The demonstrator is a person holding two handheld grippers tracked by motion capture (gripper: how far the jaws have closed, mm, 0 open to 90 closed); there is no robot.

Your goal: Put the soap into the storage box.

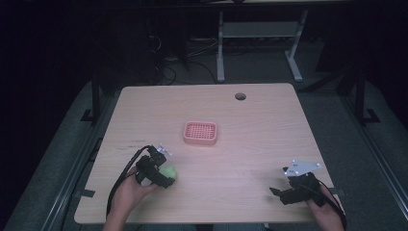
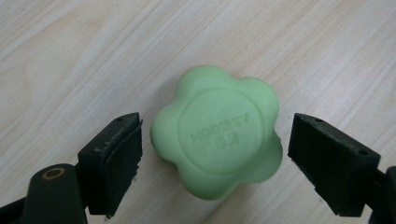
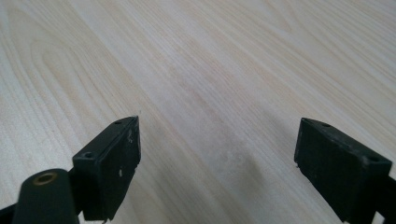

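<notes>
We have our left claw [image 2: 215, 140] spread wide around the pale green, flower-shaped bar of soap [image 2: 217, 137], which lies flat on the light wooden table [image 1: 260, 125] toward the near left; both black jaws stand just beside the soap's lobes and touch nothing yet. The chief risk, as we judge it, is the soap itself: its scalloped, rounded sides give the flat pads [image 2: 122, 158] little to bite on, so a squeeze that lands on a lobe rather than in a hollow could twist the bar or squirt it out across the smooth wood. The left jaw sits nearer the soap than the right, so closing may nudge it sideways before both meet it. Our right claw [image 3: 215, 163] is also open, hovering over bare wood at the near right, well apart from everything. The pink perforated plastic soap dish [image 1: 200, 133] sits near the middle, with open table between it and the soap, so we have room there; the near edge lies close behind our left hand [image 1: 132, 190].
</notes>
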